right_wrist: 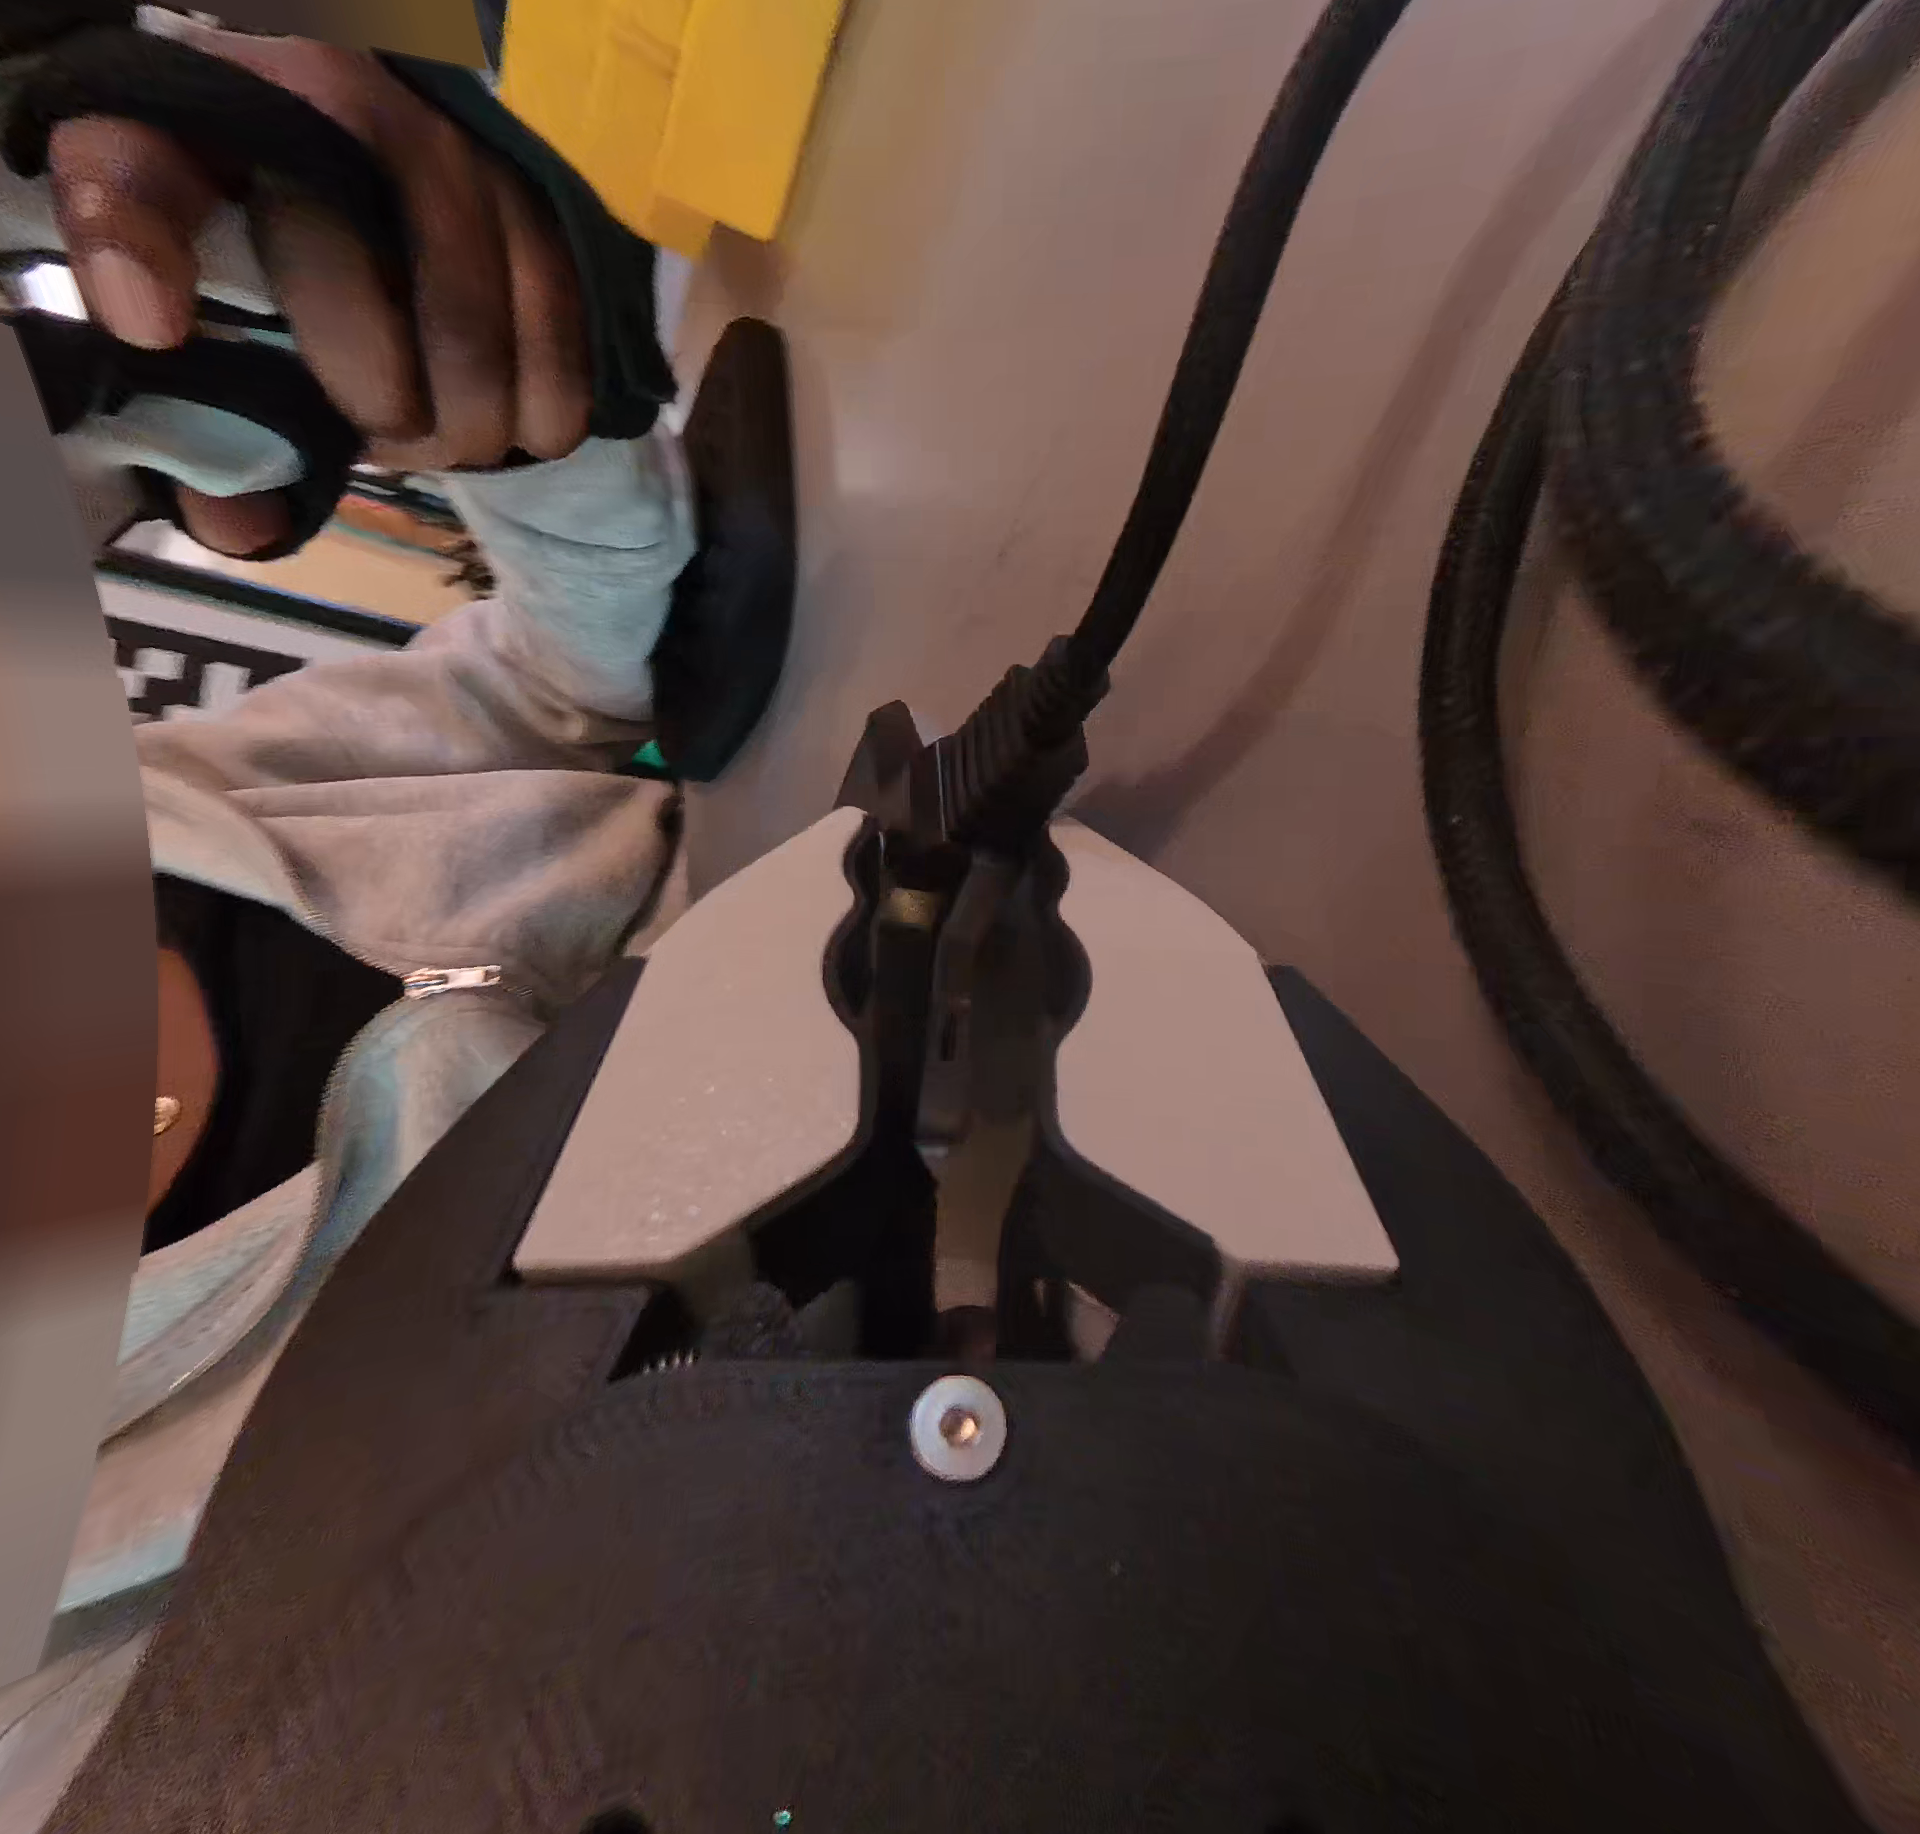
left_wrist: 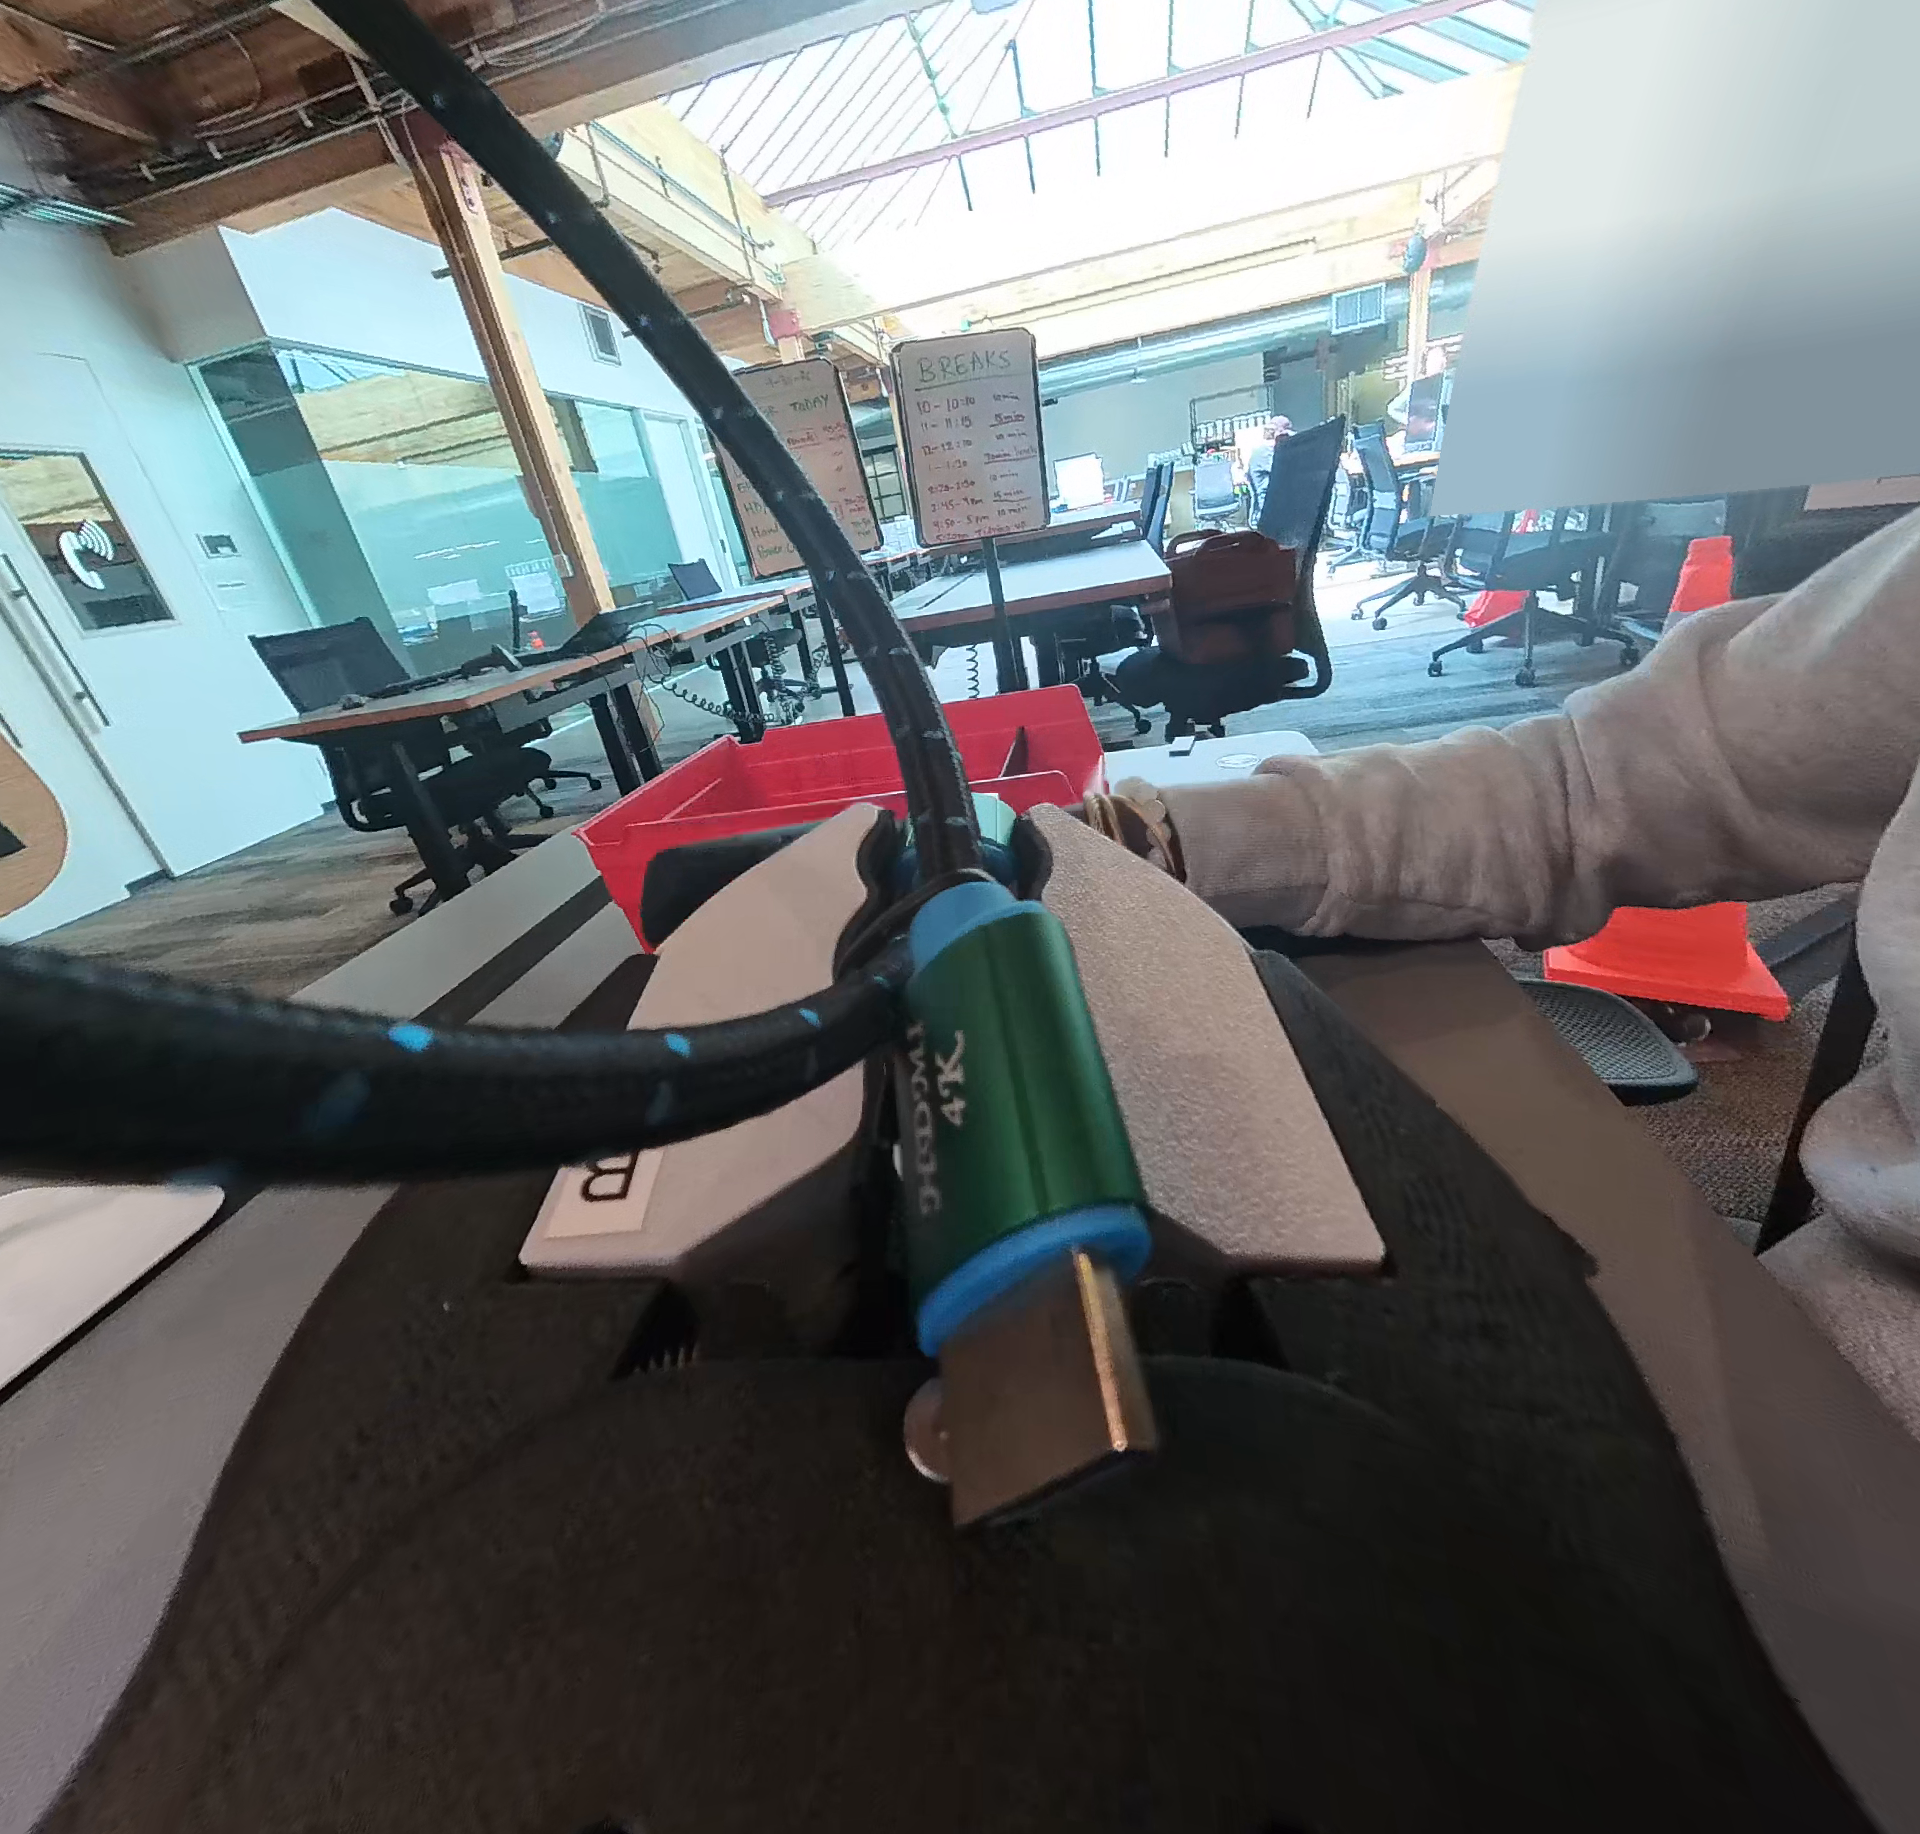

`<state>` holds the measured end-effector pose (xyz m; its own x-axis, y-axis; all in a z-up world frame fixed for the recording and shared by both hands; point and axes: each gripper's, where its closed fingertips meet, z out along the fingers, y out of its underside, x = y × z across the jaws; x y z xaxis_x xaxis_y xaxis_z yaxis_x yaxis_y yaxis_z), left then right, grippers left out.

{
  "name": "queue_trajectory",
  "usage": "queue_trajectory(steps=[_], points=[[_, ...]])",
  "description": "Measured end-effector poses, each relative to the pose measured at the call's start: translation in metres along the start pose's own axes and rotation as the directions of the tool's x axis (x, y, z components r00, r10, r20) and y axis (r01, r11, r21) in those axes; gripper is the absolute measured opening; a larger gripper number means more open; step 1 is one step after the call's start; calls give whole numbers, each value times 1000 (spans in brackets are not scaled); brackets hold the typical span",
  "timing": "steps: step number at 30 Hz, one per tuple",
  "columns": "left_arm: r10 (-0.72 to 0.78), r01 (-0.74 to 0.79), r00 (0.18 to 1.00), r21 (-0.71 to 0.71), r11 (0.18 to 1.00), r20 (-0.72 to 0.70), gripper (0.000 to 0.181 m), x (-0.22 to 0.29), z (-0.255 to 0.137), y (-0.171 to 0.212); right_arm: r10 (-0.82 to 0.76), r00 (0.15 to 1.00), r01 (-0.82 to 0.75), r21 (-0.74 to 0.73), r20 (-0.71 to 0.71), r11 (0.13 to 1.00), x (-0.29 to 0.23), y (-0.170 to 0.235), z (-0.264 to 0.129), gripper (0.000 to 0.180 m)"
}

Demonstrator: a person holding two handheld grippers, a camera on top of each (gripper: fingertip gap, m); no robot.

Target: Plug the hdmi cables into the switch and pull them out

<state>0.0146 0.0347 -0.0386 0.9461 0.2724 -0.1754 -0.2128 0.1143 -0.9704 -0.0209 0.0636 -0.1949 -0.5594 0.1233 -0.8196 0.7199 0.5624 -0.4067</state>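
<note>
Left gripper (left_wrist: 951, 849) clamps the green metal-bodied HDMI plug (left_wrist: 1003, 1088); right gripper (right_wrist: 956, 849) clamps the black ribbed-collar HDMI plug (right_wrist: 1003, 756). Both unplugged; switch unseen.

The left wrist view looks along its tongs (left_wrist: 956, 849) nearly level, out across the office. The right wrist view faces down, close over the desk (right_wrist: 1039, 278). Both catch the person's grey sleeve (left_wrist: 1507, 808).
</note>
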Motion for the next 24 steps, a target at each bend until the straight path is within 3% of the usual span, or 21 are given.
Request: queue_trajectory(steps=[2, 5, 7, 8, 9, 11, 12, 13, 15, 19, 24], points=[[5, -5, 1000, 5, 1000, 12, 21, -2, -1, -1, 2, 999, -3, 9, 53, 1000, -5, -2, 5, 27], [28, -31, 996, 34, 999, 82, 21, -12, -4, -7, -94, 992, 75, 206, 81, 976, -23, -30, -4, 24], [52, -65, 983, 68, 996, 175, 21, -24, -10, -13, -282, 960, 261, 400, -7, 879, -44, -56, -26, 23], [62, -81, 975, 82, 993, 215, 22, -30, -13, -16, -391, 910, 411, 448, -141, 794, -52, -66, -39, 24], [65, -91, 967, 96, 991, 247, 21, -34, -17, -19, -485, 816, 578, 425, -314, 697, -56, -72, -49, 24], [66, -108, 954, 128, 986, 294, 21, -41, -22, -24, -600, 510, 839, 201, -616, 506, -49, -75, -59, 24], [71, -118, 948, 136, 984, 310, 21, -43, -24, -26, -613, 376, 891, 90, -695, 444, -41, -74, -60, 23], [78, -129, 943, 140, 982, 322, 21, -44, -25, -27, -616, 300, 912, 29, -728, 409, -35, -74, -58, 23], [97, -149, 938, 137, 979, 332, 21, -44, -26, -29, -616, 285, 915, 17, -735, 403, -28, -75, -50, 23], [106, -160, 935, 138, 977, 337, 21, -44, -26, -30, -614, 298, 882, -35, -731, 469, -4, -73, -43, 24], [106, -158, 938, 134, 978, 330, 22, -43, -26, -30, -618, 382, 817, -62, -687, 574, 6, -60, -36, 23]])
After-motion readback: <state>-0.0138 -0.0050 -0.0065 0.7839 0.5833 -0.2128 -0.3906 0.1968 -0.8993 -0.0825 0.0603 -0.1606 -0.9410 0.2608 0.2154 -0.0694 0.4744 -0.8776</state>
